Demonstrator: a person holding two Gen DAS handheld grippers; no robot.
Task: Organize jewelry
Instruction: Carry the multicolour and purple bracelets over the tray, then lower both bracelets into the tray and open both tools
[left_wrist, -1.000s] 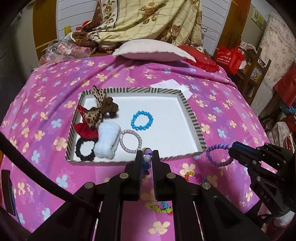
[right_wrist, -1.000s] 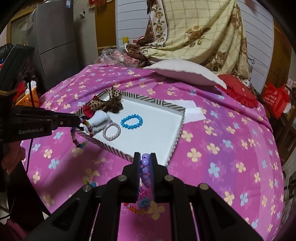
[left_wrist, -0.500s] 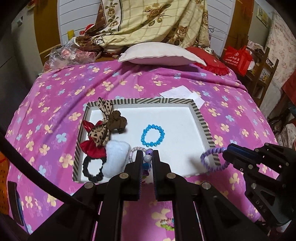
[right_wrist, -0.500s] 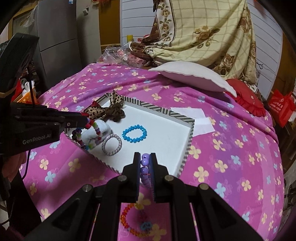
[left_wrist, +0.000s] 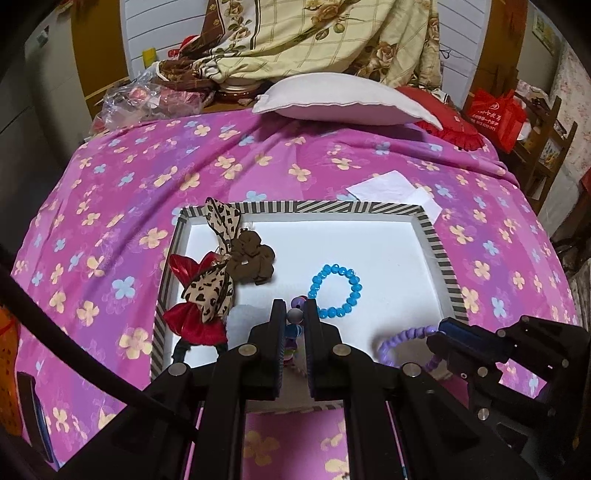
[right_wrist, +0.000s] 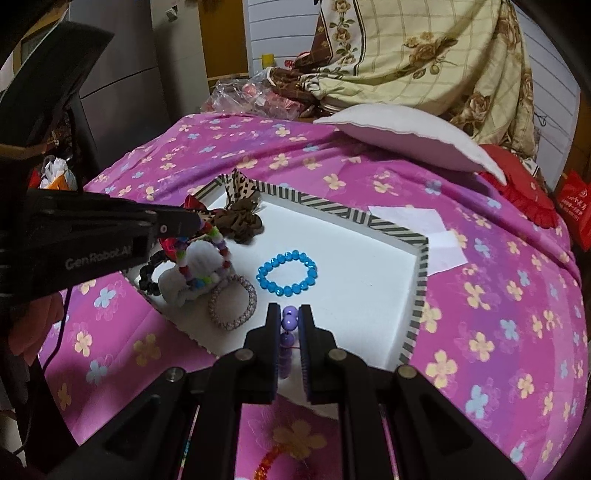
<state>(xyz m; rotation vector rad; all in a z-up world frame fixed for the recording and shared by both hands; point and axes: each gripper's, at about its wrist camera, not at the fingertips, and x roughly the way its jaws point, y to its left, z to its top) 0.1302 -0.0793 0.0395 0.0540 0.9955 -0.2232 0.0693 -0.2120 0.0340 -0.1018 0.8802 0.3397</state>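
Tray (left_wrist: 439, 254): shallow, white floor, striped rim, lying on the bed (left_wrist: 110, 206)'s flowered pink cover; serves as the collecting place.

Already in tray: blue bracelet (left_wrist: 334, 290) near the middle; leopard bow (left_wrist: 218, 258), brown scrunchie (left_wrist: 253, 260) and red scrunchie (left_wrist: 194, 317) bunched along the left side; white fluffy piece (right_wrist: 195, 273), black band (right_wrist: 147, 275) and a braided ring (right_wrist: 232, 306) at the near edge.

Left claw (left_wrist: 295, 314): pinching a multicolour bracelet (right_wrist: 214, 254), which dangles over the tray's near left part above the fluffy piece, likely so it can be lowered in.

Right claw (right_wrist: 289, 319): pressed onto a purple bracelet (left_wrist: 402, 341), whose loop hangs over the tray's near right part, apart from the blue one.

Still on the bed: a red-orange strand (right_wrist: 271, 459) outside the tray.
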